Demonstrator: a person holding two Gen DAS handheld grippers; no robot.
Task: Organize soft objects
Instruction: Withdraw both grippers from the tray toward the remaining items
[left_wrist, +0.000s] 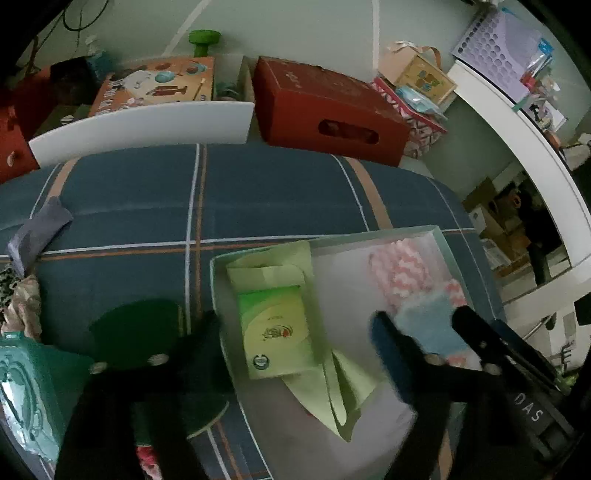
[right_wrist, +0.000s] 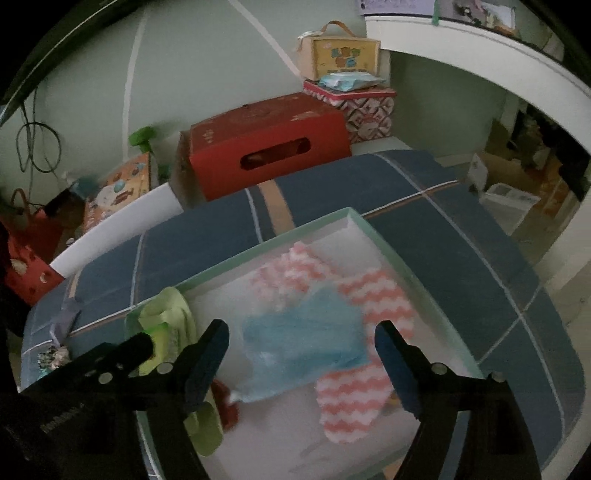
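Observation:
A shallow white box with a pale green rim (left_wrist: 369, 232) (right_wrist: 258, 245) lies on the blue plaid bed. In it are a green pouch with a green packet (left_wrist: 275, 325) (right_wrist: 168, 325), pink-and-white zigzag cloths (left_wrist: 410, 271) (right_wrist: 373, 295) and a light blue cloth (left_wrist: 428, 325) (right_wrist: 306, 343). My left gripper (left_wrist: 295, 332) is open over the box's left part, its fingers (left_wrist: 391, 339) wide apart. My right gripper (right_wrist: 301, 349) is open and empty just above the blue cloth. The right gripper also shows in the left wrist view (left_wrist: 491, 343).
The blue plaid bed cover (left_wrist: 266, 192) (right_wrist: 480, 240) carries the box. A dark green round object (left_wrist: 136, 332), a teal packet (left_wrist: 26, 387), patterned cloths (left_wrist: 22, 299) and a grey cloth (left_wrist: 37, 229) lie at the left. A red carton (left_wrist: 325, 107) (right_wrist: 266, 147) and a white board (left_wrist: 140, 129) stand behind.

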